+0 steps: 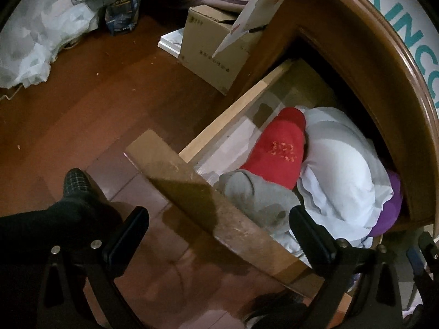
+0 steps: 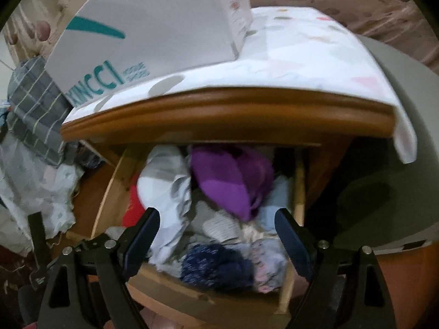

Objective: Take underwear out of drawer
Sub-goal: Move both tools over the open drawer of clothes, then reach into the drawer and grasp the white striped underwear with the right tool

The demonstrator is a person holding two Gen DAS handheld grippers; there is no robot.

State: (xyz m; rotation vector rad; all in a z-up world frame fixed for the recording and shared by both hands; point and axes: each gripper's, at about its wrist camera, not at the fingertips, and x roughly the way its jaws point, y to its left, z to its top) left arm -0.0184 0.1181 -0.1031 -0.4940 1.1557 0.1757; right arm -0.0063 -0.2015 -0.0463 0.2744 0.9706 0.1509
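Right gripper [image 2: 216, 235] spread wide and empty, poised just above the open drawer [image 2: 104, 192], aimed at the heap of clothing inside. Left gripper [image 1: 219, 235] likewise parted and empty, straddling the drawer's front panel [image 1: 192, 192], 1 finger outside over the wooden floor [image 1: 96, 104], the other just at the grey garment [image 1: 258, 200] within. Reach step, by the look of it: drawer already pulled out, nothing gripped yet. Inside, from the right wrist view: a purple piece [image 2: 230, 183] on top toward the back, a pale white-and-grey cloth [image 2: 164, 186] at left, a dark blue speckled item [image 2: 216, 263] nearest the front, a small pale patterned piece [image 2: 269, 263] beside it, a strip of red [image 2: 134, 205] at far left. From the left wrist view: a red item [image 1: 279, 148] with an orange-yellow mark, too blurred to read. Which of these counts as underwear: cannot tell for sure; small soft pieces near the front seem likeliest. Next move probably calls for lowering the right gripper onto 1 small piece, pinching a single layer, then lifting clear of the drawer without dragging neighbours along. Legible writing: teal letters "XINCCI" on the white box [image 2: 153, 35] standing on the cloth-covered cabinet top [image 2: 301, 63], smaller text beside it unreadable; faint print on the cardboard box [image 1: 214, 46] on the floor, unreadable.
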